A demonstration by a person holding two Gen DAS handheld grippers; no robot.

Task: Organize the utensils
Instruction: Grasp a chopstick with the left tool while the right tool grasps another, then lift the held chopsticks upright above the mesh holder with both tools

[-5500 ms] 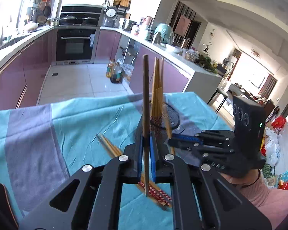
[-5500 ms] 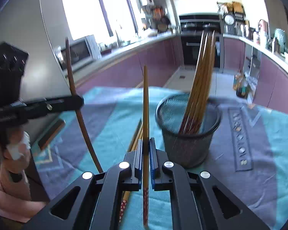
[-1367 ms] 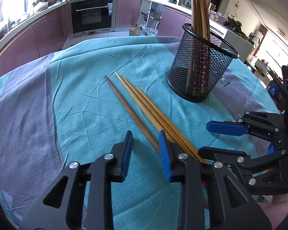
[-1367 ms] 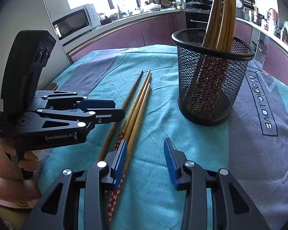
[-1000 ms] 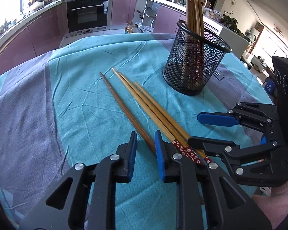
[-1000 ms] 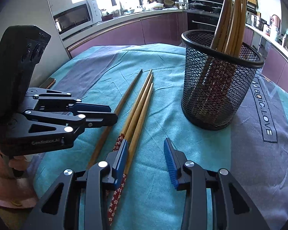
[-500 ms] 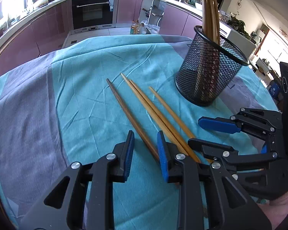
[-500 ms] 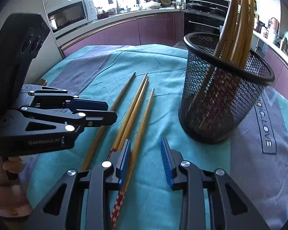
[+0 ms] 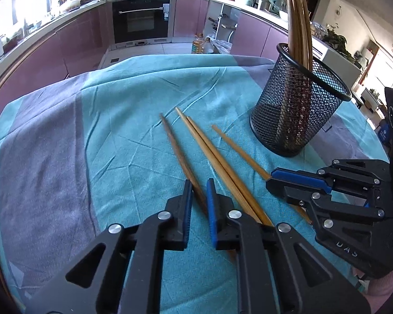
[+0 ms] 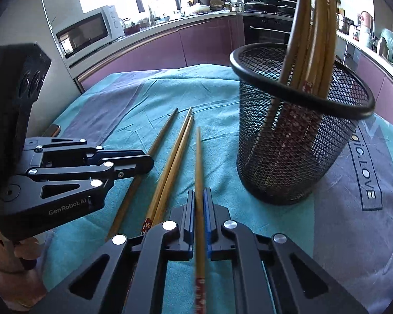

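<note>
Four chopsticks lie on the teal tablecloth (image 9: 112, 136) and two of them are being taken right now; nearest in the right wrist view, the right gripper (image 10: 199, 196) is clamped tight on the light chopstick (image 10: 198, 162), its blue pads pressed to both sides of the shaft, the patterned end blurring toward the lens; beside it, in the left wrist view, the left gripper (image 9: 197, 192) has its jaws pinched in on the darker chopstick (image 9: 179, 157), which runs between the pads, though whether it is off the cloth yet I cannot tell; between the two sits an untouched pair of chopsticks (image 9: 209, 149), side by side and touching; further back stands the black mesh holder (image 9: 296, 112), upright, with a handful of chopsticks already standing in it; so by my reckoning the job is past halfway, with these two grabs to carry over and the pair left to collect after them.
</note>
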